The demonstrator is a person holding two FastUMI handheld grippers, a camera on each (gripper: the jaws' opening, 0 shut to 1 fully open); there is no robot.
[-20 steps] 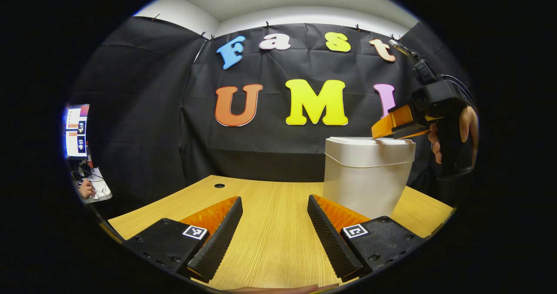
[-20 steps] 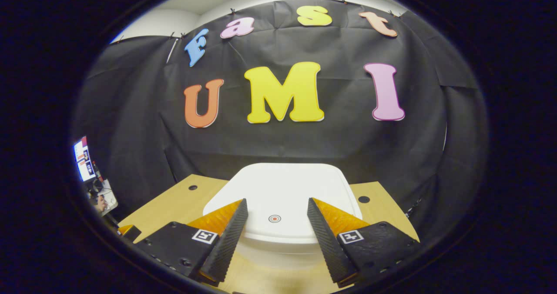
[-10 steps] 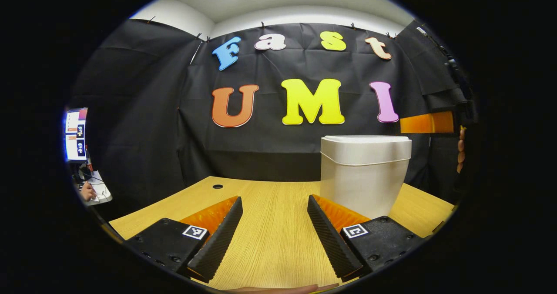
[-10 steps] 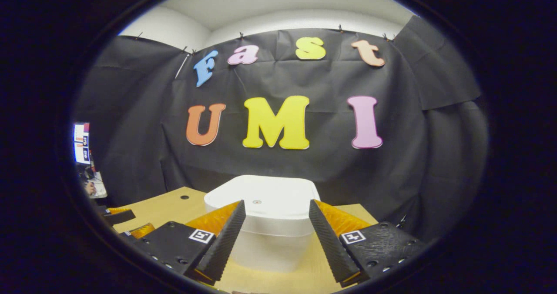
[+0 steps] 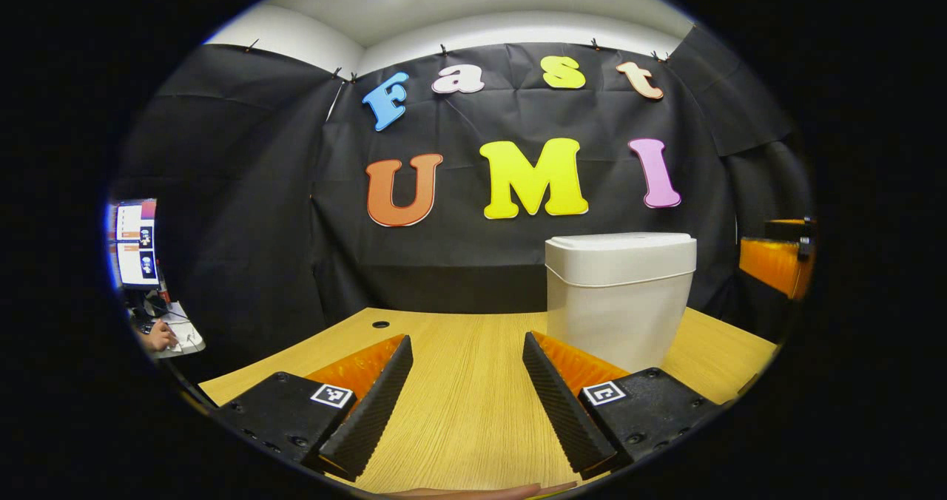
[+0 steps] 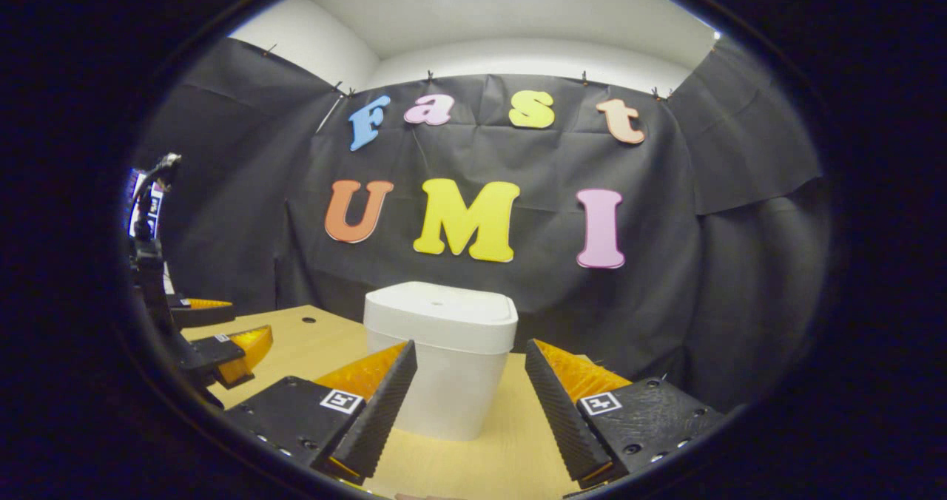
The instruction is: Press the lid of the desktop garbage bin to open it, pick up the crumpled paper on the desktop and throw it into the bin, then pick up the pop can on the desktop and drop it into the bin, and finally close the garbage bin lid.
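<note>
1. Left gripper view: my left tool [image 5: 467,404] hangs low over the desk [image 5: 459,337], jaws wide apart, nothing between them. The bin [image 5: 620,296] stands upright ahead and to the right of the tool, on the desk, lid [image 5: 620,242] down flat. My right tool [image 5: 777,259] shows at the far right edge, beside and beyond the bin, about level with the lid; I cannot tell its gap from here.

2. Right gripper view: my right tool [image 6: 471,411] is held wide, empty, its fingers framing the bin [image 6: 441,359] from a short way back. The bin lies straight ahead on the tool's centre line, lid [image 6: 441,311] shut and level, a small mark near its middle. My left tool [image 6: 222,337] sits at the left, low over the desk [image 6: 311,341], well apart from the bin.

3. Judgement: with the lid down, the bin looks closed; whether it holds anything I cannot tell. I see no paper or can on the visible stretches of desk. The right tool is the nearer and squarely aligned; any press on the lid would go forward and down from it.
</note>
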